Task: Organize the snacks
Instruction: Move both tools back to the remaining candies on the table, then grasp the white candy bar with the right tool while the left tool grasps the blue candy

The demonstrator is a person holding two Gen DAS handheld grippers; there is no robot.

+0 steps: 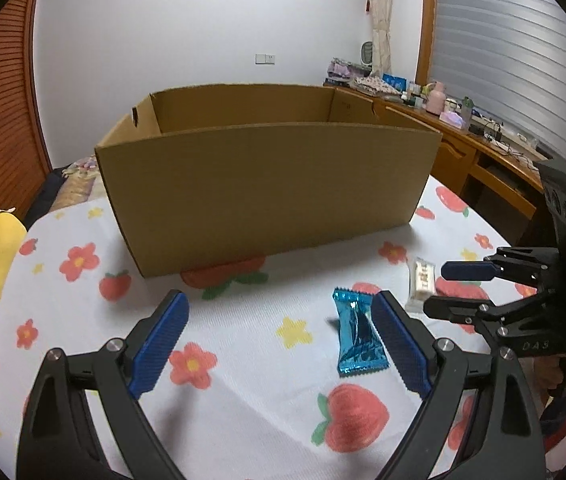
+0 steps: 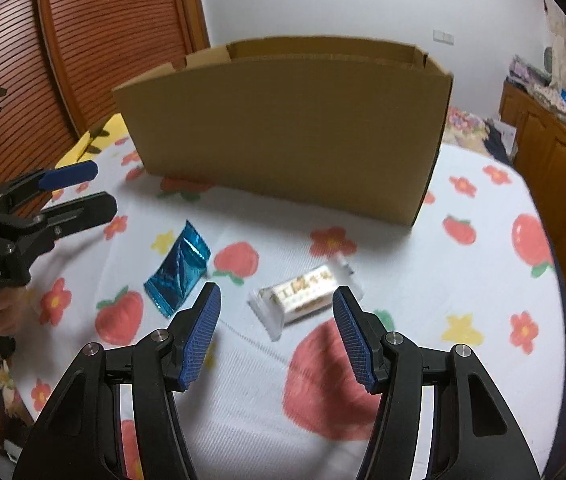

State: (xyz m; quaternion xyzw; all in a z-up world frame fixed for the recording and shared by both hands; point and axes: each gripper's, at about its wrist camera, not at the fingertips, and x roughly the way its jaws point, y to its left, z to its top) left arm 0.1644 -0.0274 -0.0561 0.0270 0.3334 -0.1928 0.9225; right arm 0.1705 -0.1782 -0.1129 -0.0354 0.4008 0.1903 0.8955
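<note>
While the cardboard box [image 1: 267, 184] bounds the cloth's [image 1: 243, 380] far side, both claws gape empty: left gripper [image 1: 281, 344] beside blue packet [image 1: 357, 338], right gripper [image 2: 277, 336] before white packet [image 2: 303, 294], lettering visible only there.

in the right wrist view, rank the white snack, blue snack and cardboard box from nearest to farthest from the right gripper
1. White snack: on the cloth just ahead of the right gripper, between its open jaws' lines.
2. Blue snack: further left, beyond the left jaw.
3. Cardboard box: farthest, standing behind both snacks.
</note>
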